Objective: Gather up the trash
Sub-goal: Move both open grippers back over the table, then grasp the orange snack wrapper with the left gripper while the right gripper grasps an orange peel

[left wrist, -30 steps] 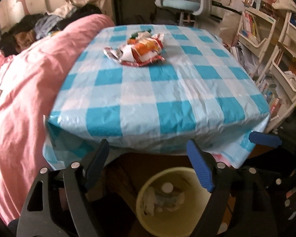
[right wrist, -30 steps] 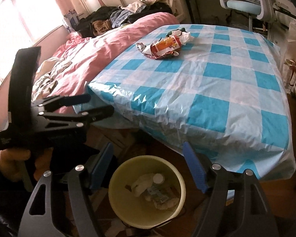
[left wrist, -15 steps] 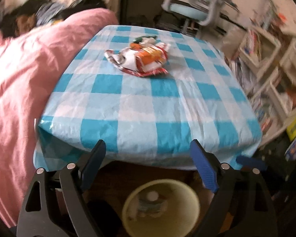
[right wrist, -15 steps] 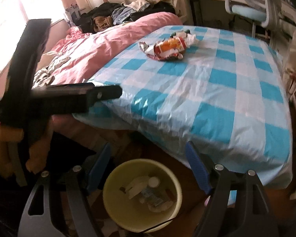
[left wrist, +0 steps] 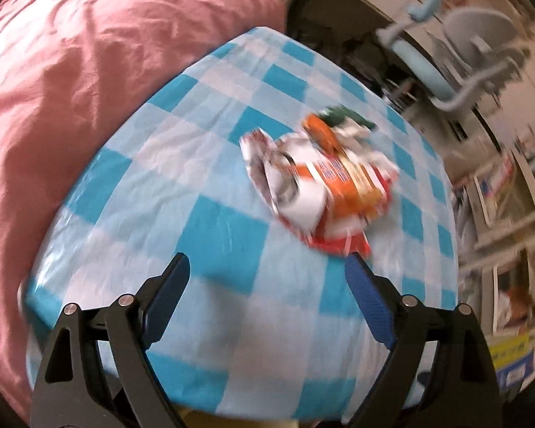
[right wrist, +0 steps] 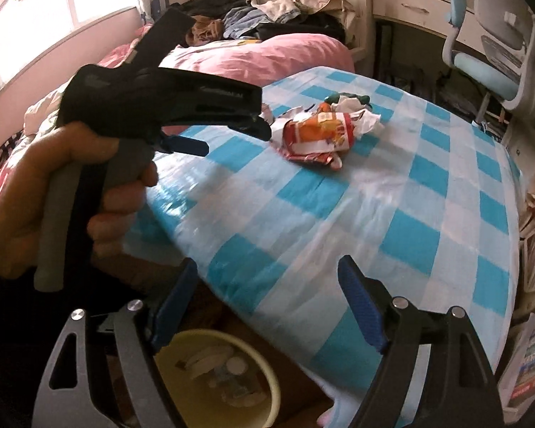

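A pile of crumpled snack wrappers (left wrist: 324, 185), orange, white and red with a green bit behind, lies on the blue-and-white checked tablecloth (left wrist: 210, 228). It also shows in the right wrist view (right wrist: 321, 132). My left gripper (left wrist: 267, 267) is open and empty over the table, just short of the pile. It appears from the side in the right wrist view (right wrist: 232, 132). My right gripper (right wrist: 267, 271) is open and empty at the table's near edge, above a yellow trash bin (right wrist: 267, 378) holding several scraps.
A pink duvet (left wrist: 75, 82) on the bed borders the table's left side. A blue-grey office chair (right wrist: 495, 57) and a desk stand behind the table. Bookshelves (left wrist: 506, 192) line the right side.
My left gripper has moved forward and up over the table, close to the wrapper pile. My right gripper has risen slightly; the bin sits lower in its view.
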### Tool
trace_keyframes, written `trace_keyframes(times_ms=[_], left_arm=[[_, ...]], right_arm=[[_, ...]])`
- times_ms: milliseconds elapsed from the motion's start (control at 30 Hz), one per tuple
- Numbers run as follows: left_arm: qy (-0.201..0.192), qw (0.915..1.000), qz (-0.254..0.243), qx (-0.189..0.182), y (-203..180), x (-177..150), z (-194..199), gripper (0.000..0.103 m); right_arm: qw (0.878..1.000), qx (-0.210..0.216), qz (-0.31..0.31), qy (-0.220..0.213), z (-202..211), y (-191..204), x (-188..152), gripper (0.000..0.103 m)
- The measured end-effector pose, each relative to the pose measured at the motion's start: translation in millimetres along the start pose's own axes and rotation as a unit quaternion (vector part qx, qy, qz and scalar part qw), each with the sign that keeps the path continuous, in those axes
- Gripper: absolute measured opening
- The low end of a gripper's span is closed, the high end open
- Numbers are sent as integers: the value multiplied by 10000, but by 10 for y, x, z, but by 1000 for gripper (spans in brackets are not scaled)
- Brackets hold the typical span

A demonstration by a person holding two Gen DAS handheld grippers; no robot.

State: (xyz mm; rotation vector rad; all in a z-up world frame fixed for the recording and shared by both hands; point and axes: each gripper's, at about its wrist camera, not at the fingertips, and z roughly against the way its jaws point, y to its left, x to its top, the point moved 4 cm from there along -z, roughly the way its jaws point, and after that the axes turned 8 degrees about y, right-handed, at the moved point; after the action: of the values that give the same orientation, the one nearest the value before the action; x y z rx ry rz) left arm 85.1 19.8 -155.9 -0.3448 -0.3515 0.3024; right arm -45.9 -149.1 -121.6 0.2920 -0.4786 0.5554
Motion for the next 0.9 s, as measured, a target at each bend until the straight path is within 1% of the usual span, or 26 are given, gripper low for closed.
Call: trace_keyframes(times_ms=[133,200,267,333,400,433,467,533,600,667,700,733,767,833,900], left_arm=[[-6,9999,132,68,-39,236,-194,86],[-19,9998,150,130,-73,334,-278,89],[-60,9996,104,245,-134,419,-351,91],[-99,9991,24,409,-193,477,-398,89],[-153,9989,-11,446,-218,528,-419,65],[-123,9989,-65,457,-222,542,-420,44],[-91,9987,-127,482,-222,558,-415,32],[15,9985,-263,470,-215,584,-398,24],[98,9982,-363,467,-186,587,-337,22],[245,9956,-729,527,-195,597,-214,22],[262,9926,-1000,641,-210,597,-129,22],[185,9889,-1216,837,-215,592,-49,22],[41,9820,-1494,1153,-216,589,52,22],[-21,9707,-1845,1537,-174,571,132,22],[41,9645,-1911,1821,-73,569,98,22]], right_arm=[[10000,73,53,-13,-69,-2,137,78],[9999,56,160,6,-119,-4,208,78],[9997,32,218,45,-174,-27,267,78],[9997,54,203,89,-219,-62,309,78],[9997,85,174,113,-236,-85,332,77],[9997,89,187,108,-236,-89,345,78],[9997,82,226,79,-224,-88,361,78],[9996,46,263,13,-201,-103,385,77],[9998,32,183,-30,-186,-154,415,78],[10000,23,7,-59,-177,-232,452,78],[10000,25,-35,-63,-178,-250,468,78],[9999,26,-76,-64,-180,-263,479,78],[10000,19,-79,-54,-188,-261,486,78],[10000,3,-40,-25,-211,-241,493,78],[10000,-12,17,8,-249,-223,512,77]])
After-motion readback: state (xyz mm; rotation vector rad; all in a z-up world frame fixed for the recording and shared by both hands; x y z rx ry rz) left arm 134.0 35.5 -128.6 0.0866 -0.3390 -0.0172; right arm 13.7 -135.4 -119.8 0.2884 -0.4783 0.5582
